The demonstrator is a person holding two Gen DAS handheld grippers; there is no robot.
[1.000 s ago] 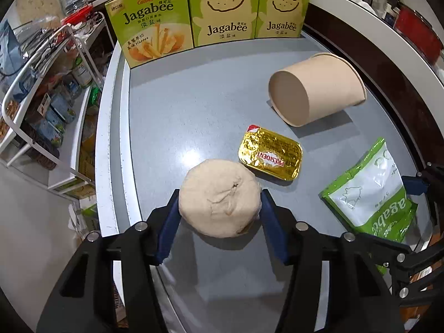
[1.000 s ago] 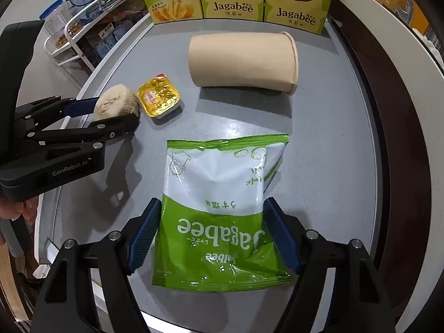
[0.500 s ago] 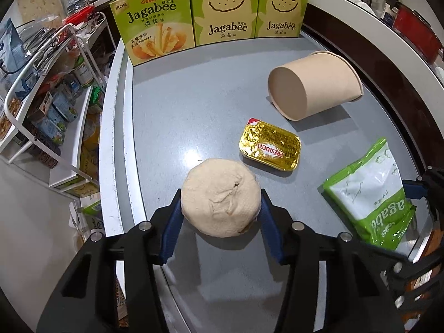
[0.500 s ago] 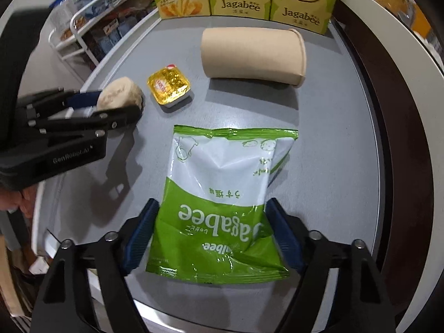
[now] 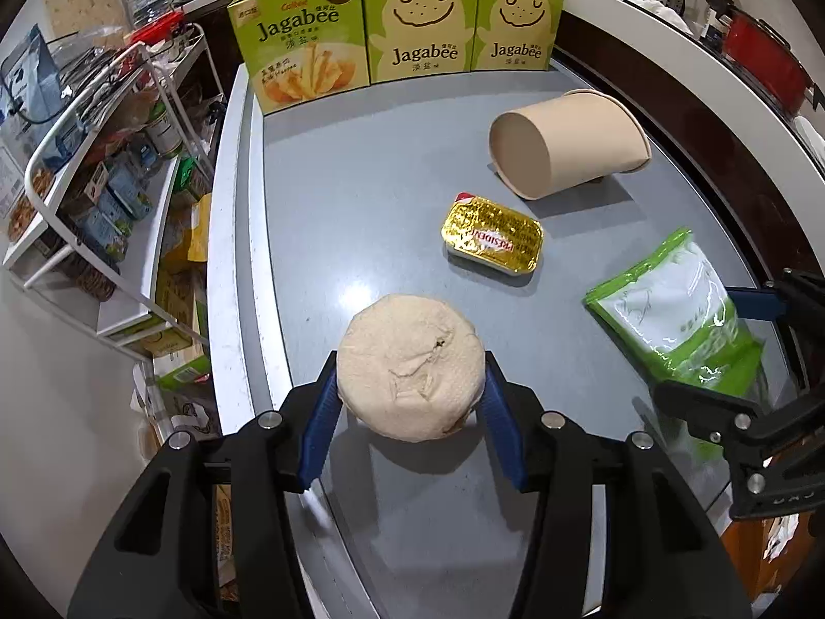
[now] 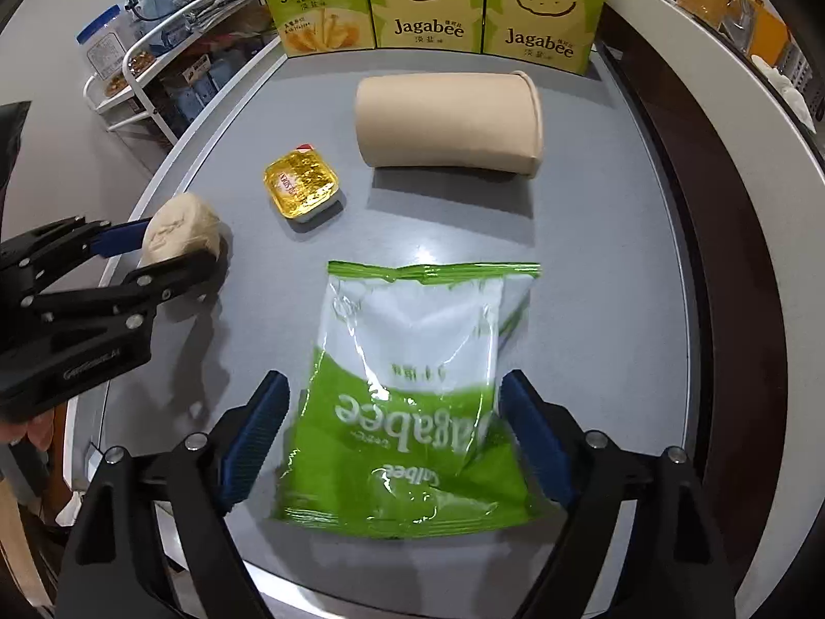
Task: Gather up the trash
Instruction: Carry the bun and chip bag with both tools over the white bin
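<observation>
The crumpled beige paper wad (image 5: pixel 411 367), round and flattened, sits pinched between the blue pads of the left gripper (image 5: pixel 411 402), which press on both of its flanks. It lies at the near left part of the grey tabletop (image 5: pixel 361 165), close to the white left rim. Seen from the right wrist, the same wad (image 6: pixel 178 227) is left of the gold foil butter tub (image 6: pixel 301 183), near but apart from it.

The green and white Jagabee snack bag (image 6: pixel 417 392) lies flat on the table nearer than the tub, its long axis running away from the right gripper (image 6: pixel 394 433) toward the far boxes. Its lower printed end rests between the blue pads (image 6: pixel 255 433), whose jaws are opening; a gap shows on the left side, so they do not clamp the bag. The bag is blurred, so whether it is settling I cannot tell. The right gripper is the nearer tool for it, pointing steeply down at it.

Beyond the tub, the tan paper cup (image 6: pixel 448 124) lies on its side, its long axis across the table, mouth to the right. Three green Jagabee boxes (image 6: pixel 428 5) stand along the far edge. No bin is visible, so where the wad should go is unclear.
</observation>
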